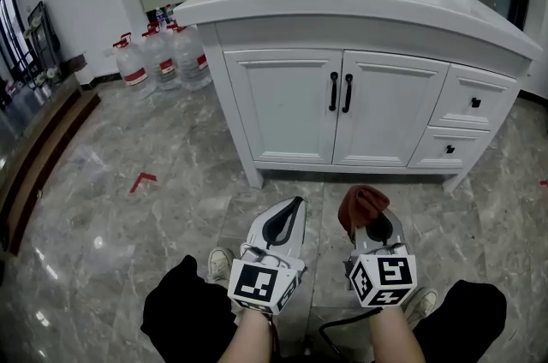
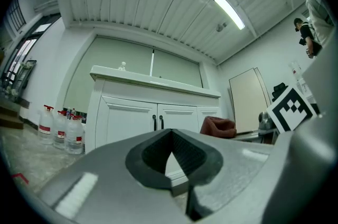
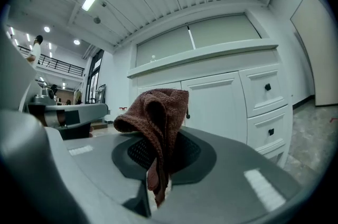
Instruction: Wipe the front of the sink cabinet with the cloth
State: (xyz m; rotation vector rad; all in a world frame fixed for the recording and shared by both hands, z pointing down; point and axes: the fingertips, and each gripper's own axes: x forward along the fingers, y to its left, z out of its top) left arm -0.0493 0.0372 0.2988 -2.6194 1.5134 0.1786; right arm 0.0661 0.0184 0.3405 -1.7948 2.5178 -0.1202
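Head view puts both grippers low in front of us, well apart from the sink cabinet (image 1: 295, 109), so we judge the wiping not yet begun. The right gripper (image 1: 372, 223) is clamped on the cloth (image 1: 361, 203), a dark red knitted piece bunched in a lump over the jaw tips, with one thin strip running down between the pads in the right gripper view. The left gripper (image 1: 289, 216) has its jaws together with nothing between them.

We see the main risk in that hold. Only a narrow fold appears pinched, and most of the cloth sits loose above the jaws. Dragging it across the painted door could pull that fold out, and the cloth would drop to the floor.

A second risk is the bunching itself. If the lump rolls to one side under pressure, a bare jaw tip may meet the white panel and scuff it.

The two black door handles (image 1: 340, 92) stand out from the doors at the middle. A loose knit could catch on them during a sideways stroke.

We would also keep the left gripper away from the door, since it has no padding.
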